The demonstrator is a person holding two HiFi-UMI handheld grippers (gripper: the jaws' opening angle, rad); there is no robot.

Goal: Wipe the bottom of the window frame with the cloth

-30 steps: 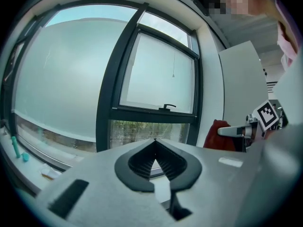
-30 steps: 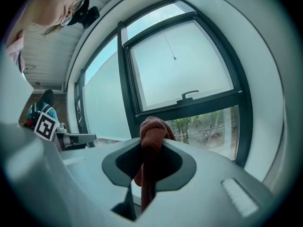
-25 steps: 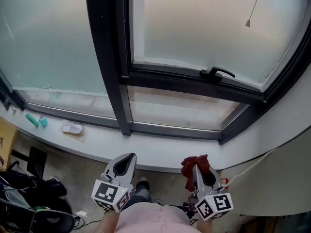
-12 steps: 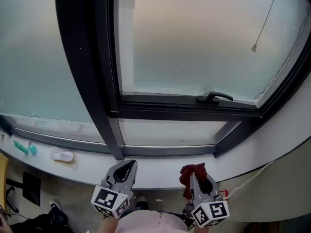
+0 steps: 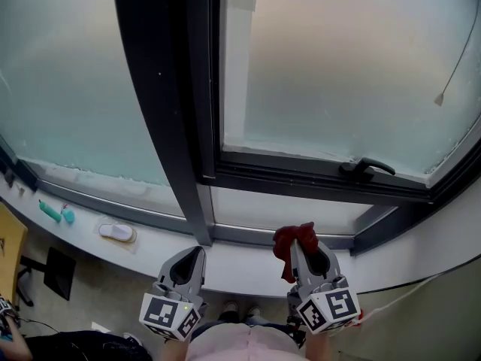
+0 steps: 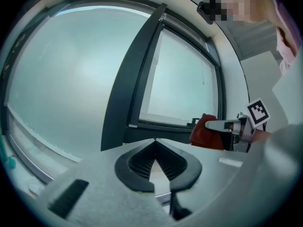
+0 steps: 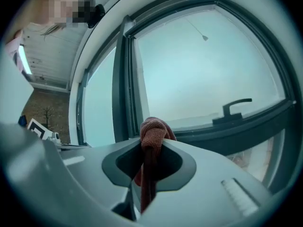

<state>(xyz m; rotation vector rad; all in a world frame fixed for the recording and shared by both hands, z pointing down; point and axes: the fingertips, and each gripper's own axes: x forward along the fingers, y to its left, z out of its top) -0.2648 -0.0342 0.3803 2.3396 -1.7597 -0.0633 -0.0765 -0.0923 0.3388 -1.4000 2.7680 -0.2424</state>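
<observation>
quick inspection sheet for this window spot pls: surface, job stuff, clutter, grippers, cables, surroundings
Surface: white window sill, bare below the right pane.
Job's things: red cloth bunched in the right gripper, off the frame; bottom of the window frame dark, not yet touched.
Clutter: teal items and a white oval object on the sill's left part.
Grippers: left gripper shut and empty; right gripper shut on the red cloth; both short of the frame.
Cables: pull cord hanging by the glass; white cable below the sill at right.
Surroundings: frosted glass, black window handle, floor below.
</observation>
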